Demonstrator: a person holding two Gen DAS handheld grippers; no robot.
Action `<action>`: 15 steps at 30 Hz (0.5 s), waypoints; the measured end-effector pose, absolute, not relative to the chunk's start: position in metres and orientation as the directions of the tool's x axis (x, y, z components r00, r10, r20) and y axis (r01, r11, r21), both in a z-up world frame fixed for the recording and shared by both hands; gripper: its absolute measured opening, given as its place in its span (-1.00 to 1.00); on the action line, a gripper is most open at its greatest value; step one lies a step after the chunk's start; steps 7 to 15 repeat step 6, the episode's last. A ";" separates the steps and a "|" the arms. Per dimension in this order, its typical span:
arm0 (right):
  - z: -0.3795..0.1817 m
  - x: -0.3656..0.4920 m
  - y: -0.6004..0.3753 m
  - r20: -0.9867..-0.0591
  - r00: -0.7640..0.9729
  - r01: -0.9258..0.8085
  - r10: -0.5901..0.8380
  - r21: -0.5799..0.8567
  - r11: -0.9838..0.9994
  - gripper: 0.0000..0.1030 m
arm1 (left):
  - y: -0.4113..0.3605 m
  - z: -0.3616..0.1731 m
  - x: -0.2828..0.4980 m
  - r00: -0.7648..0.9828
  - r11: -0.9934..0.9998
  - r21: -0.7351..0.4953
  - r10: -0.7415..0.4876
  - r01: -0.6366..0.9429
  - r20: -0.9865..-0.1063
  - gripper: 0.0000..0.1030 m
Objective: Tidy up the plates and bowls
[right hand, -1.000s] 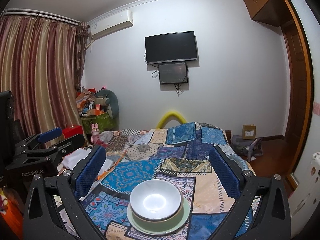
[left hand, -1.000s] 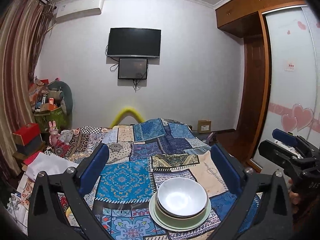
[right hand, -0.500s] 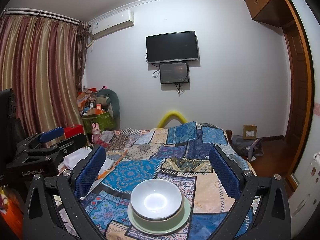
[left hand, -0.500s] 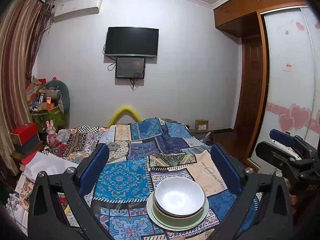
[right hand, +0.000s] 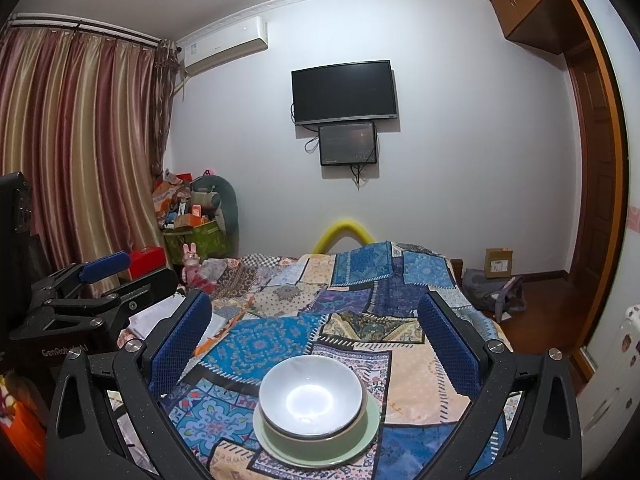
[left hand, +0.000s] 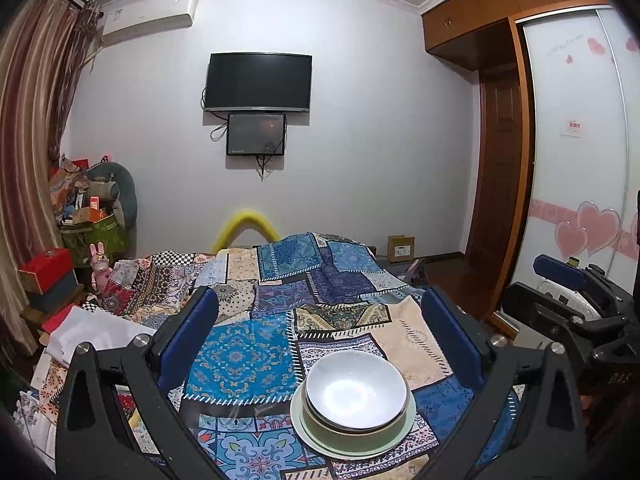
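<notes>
Broadly, a bed draped in a patchwork cloth (left hand: pixel 256 360) of blue, cream and patterned squares fills the middle of both views, running away toward a pale far wall. On that wall hangs a dark television (right hand: pixel 345 91) with a smaller screen (right hand: pixel 348 144) just beneath it, and an air conditioner (right hand: pixel 224 46) sits high to the left. Striped curtains (right hand: pixel 76 152) cover the left side, a wooden wardrobe with a sliding door (left hand: pixel 576 168) bearing pink hearts stands at the right, and a heap of boxes and bags (right hand: pixel 192 216) is piled in the far left corner. Near the front of the bed rests the stack of dishes: a pale green plate (right hand: pixel 360 446) at the bottom, an olive-green bowl (right hand: pixel 340 438) on it, and a white bowl (right hand: pixel 312 394) nested on top, all upright. The left gripper (left hand: pixel 320 344) hangs above the cloth with its blue-padded fingers spread wide and nothing between them; the stack lies near it, slightly right of centre. The right gripper (right hand: pixel 316 340) is likewise spread wide and empty, the stack lying below the gap between its fingers, untouched. Each gripper shows at the edge of the other's view.
</notes>
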State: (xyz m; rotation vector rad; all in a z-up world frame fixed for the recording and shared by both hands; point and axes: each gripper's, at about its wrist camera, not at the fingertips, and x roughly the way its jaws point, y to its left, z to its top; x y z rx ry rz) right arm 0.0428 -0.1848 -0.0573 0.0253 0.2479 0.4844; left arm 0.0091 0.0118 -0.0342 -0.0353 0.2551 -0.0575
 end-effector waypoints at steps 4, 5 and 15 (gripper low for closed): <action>-0.058 0.043 -0.184 -0.232 0.855 -0.458 0.464 0.081 0.885 0.99 | 0.012 -0.035 0.010 0.965 0.997 -0.054 -0.059 0.046 -0.255 1.00; -0.058 0.043 -0.184 -0.232 0.855 -0.458 0.464 0.081 0.885 0.99 | 0.011 -0.035 0.011 0.964 0.997 -0.054 -0.060 0.048 -0.258 1.00; -0.058 0.043 -0.184 -0.232 0.855 -0.458 0.464 0.081 0.885 0.99 | 0.011 -0.035 0.011 0.963 0.997 -0.053 -0.062 0.049 -0.262 1.00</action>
